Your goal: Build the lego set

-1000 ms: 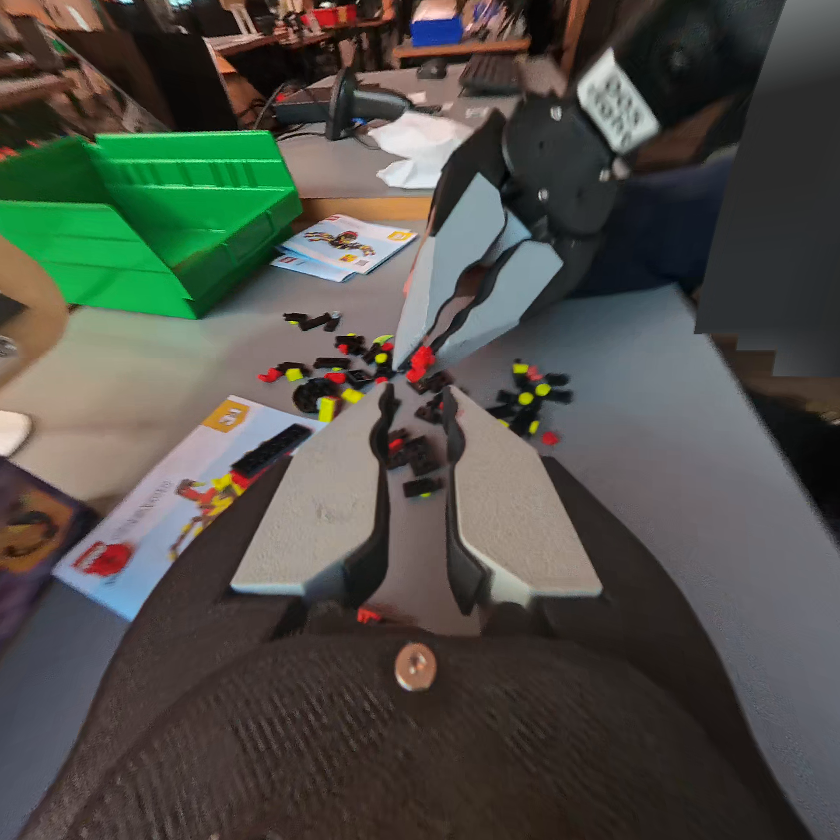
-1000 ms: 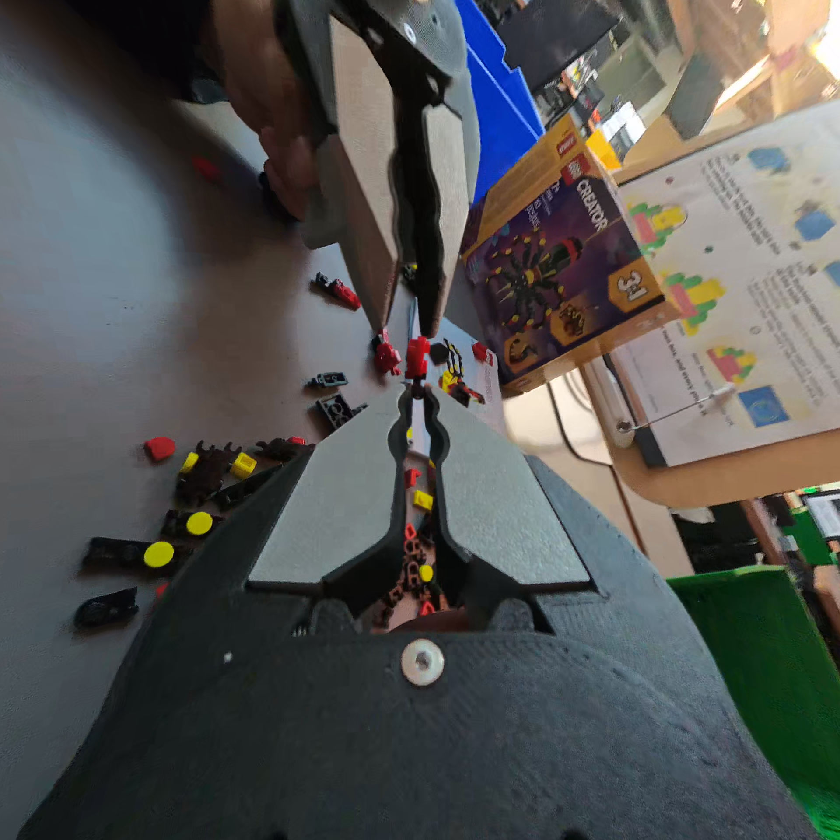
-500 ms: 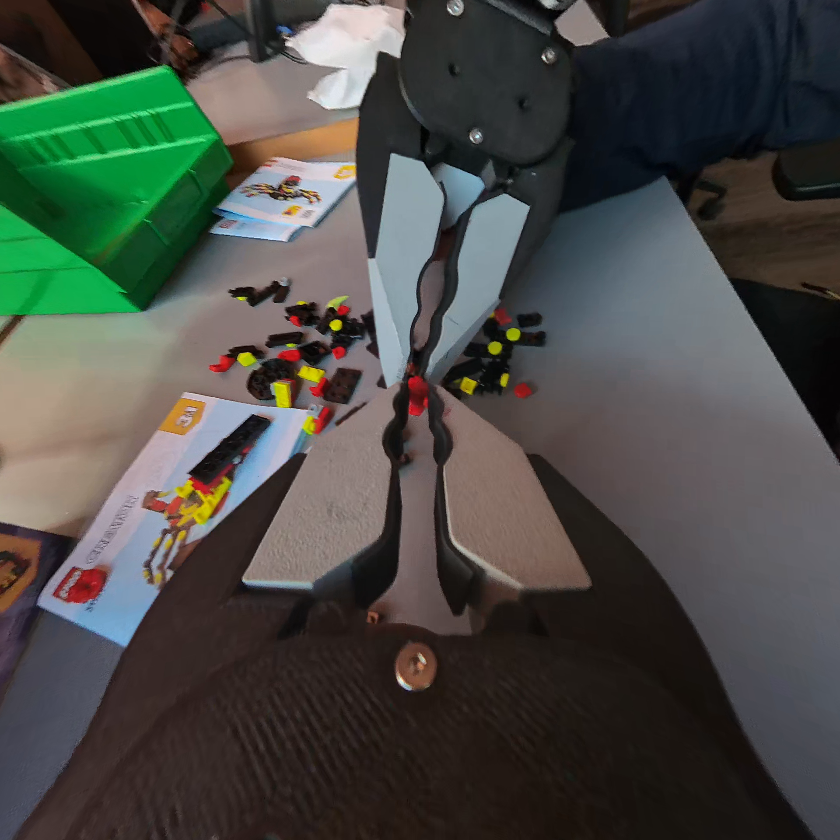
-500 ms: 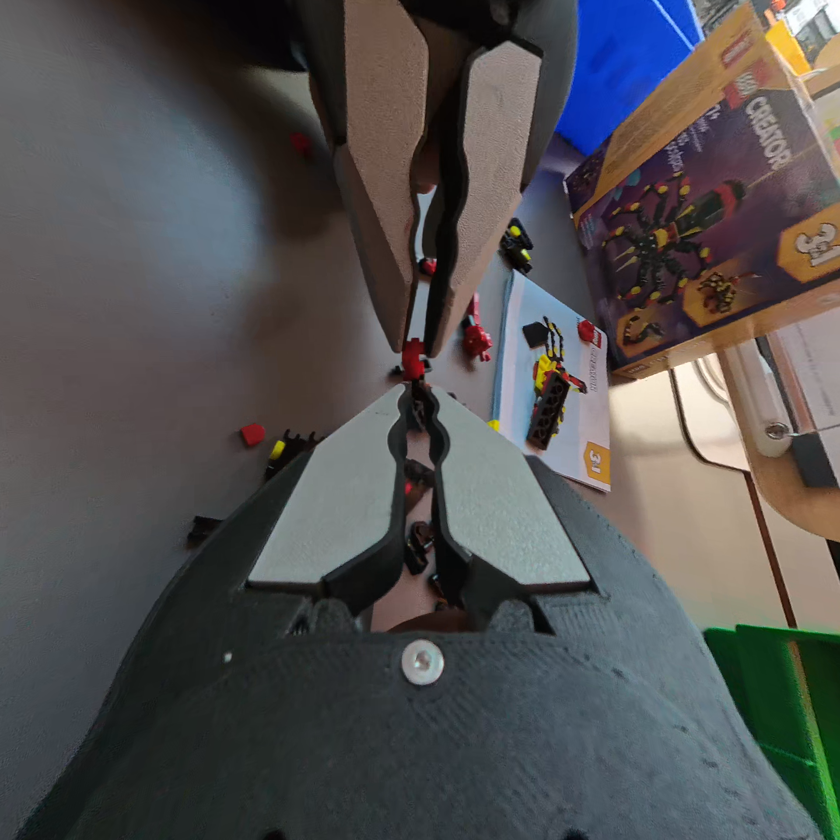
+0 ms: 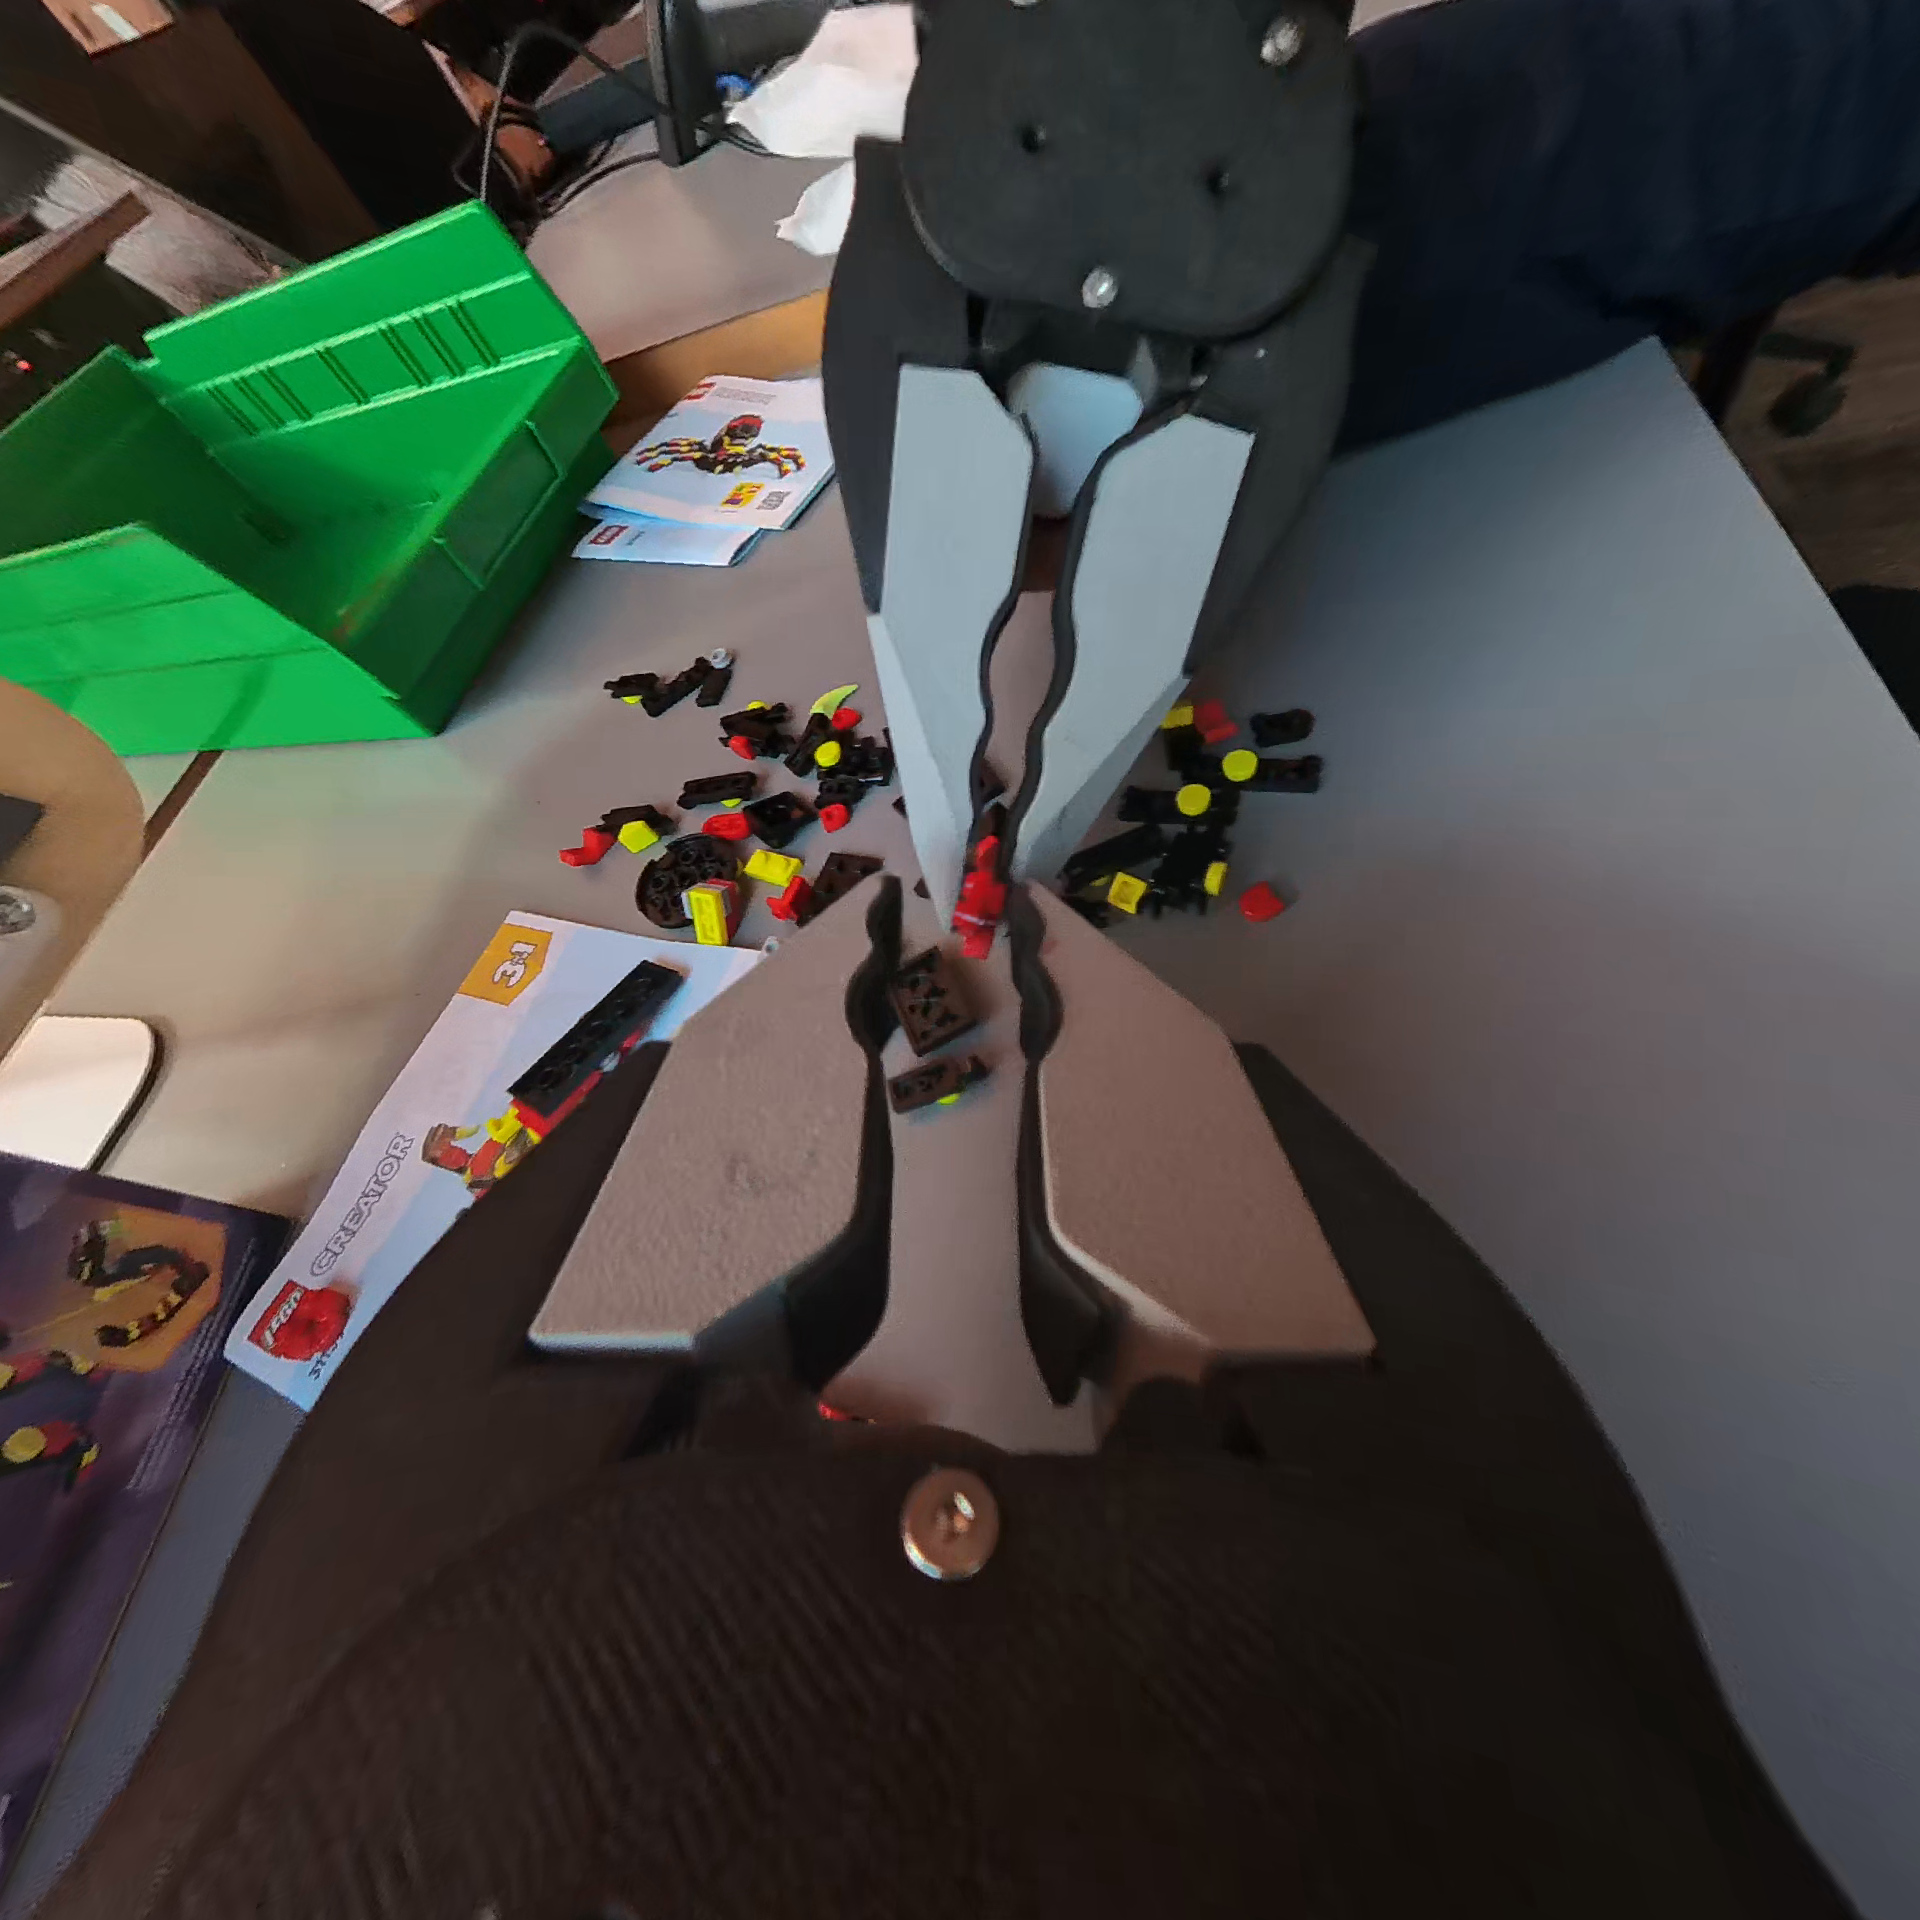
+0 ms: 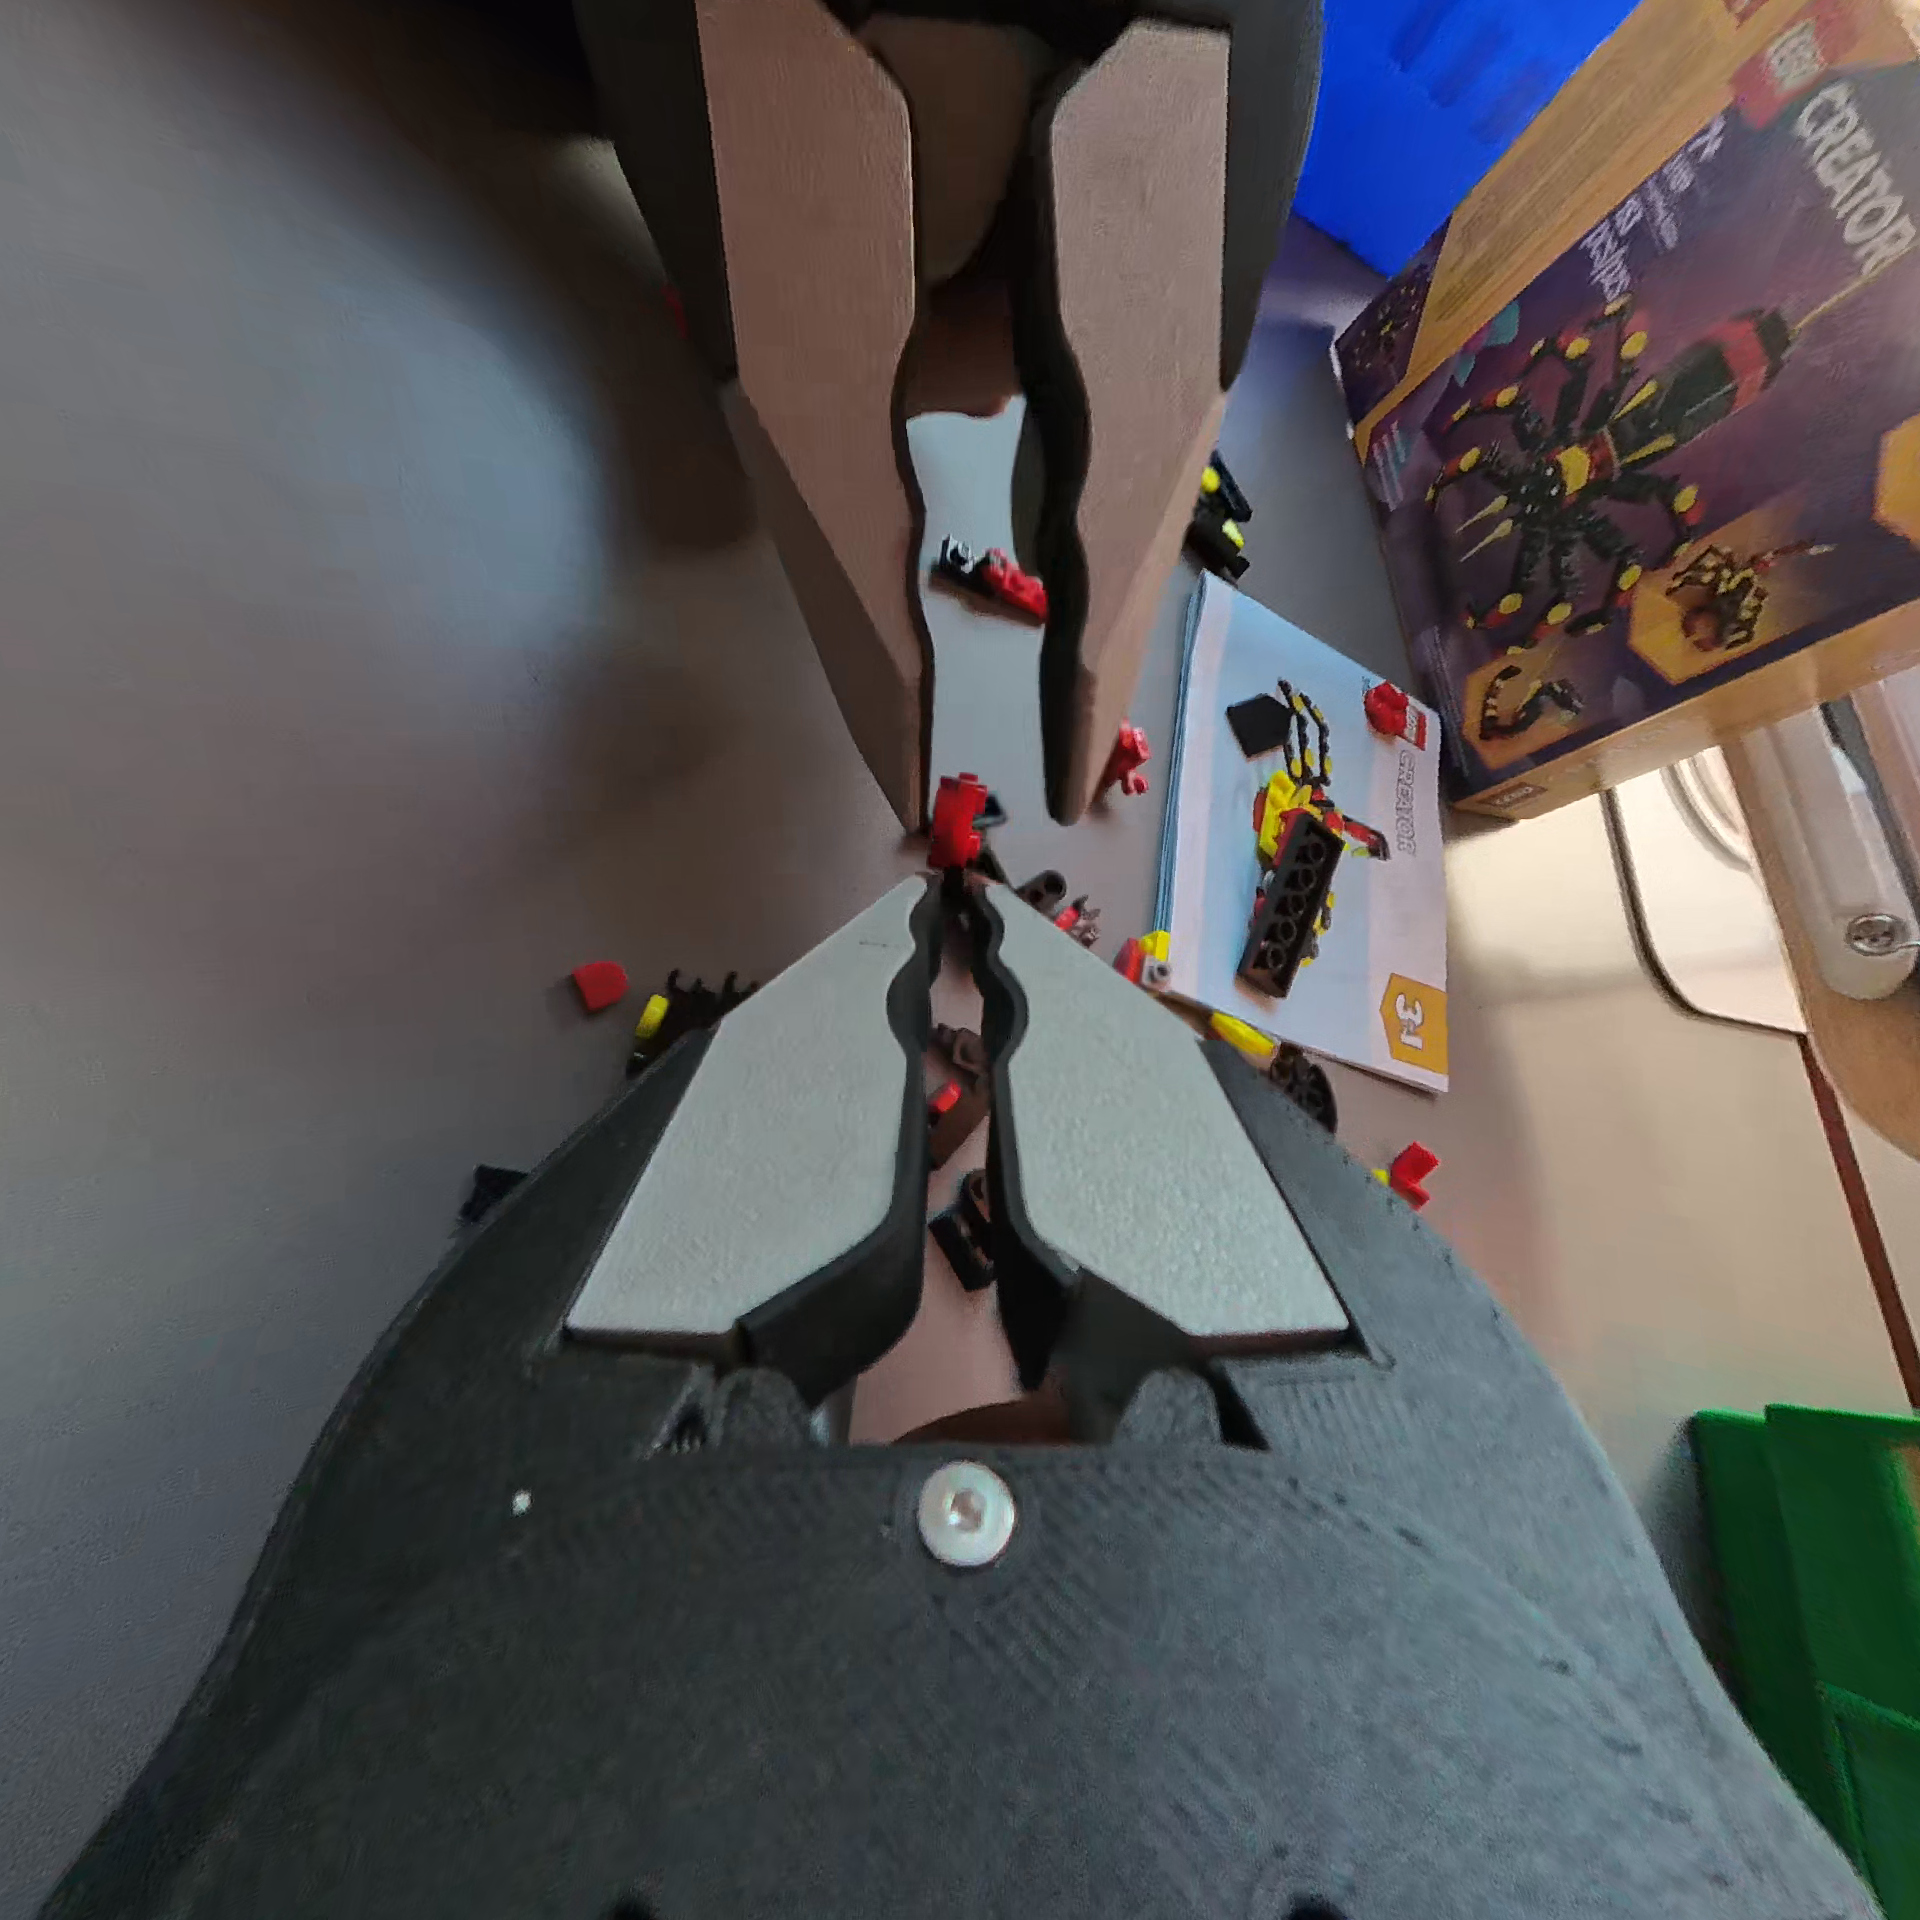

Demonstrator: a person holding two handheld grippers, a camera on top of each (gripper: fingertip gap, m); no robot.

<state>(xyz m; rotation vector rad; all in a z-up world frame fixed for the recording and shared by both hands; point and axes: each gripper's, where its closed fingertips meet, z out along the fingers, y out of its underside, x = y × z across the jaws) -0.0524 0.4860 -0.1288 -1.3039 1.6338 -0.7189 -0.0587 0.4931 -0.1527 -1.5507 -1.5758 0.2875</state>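
We hold the small red lego piece [image 6: 956,821] pinched at the tips of the right tongs [image 6: 954,891], at the centre of the right wrist view, lifted above the surface [image 5: 1507,935] so the two pairs of tongs can meet tip to tip. The left tongs [image 5: 951,914] stand spread apart, and the piece sits just beyond their tips, free of their pads. Loose black, yellow and red pieces [image 5: 790,800] crowd the surface beneath; the instruction booklet [image 5: 468,1122] lies lower left, the green bin [image 5: 312,488] upper left. The right side is roomier, ending at the surface edge.
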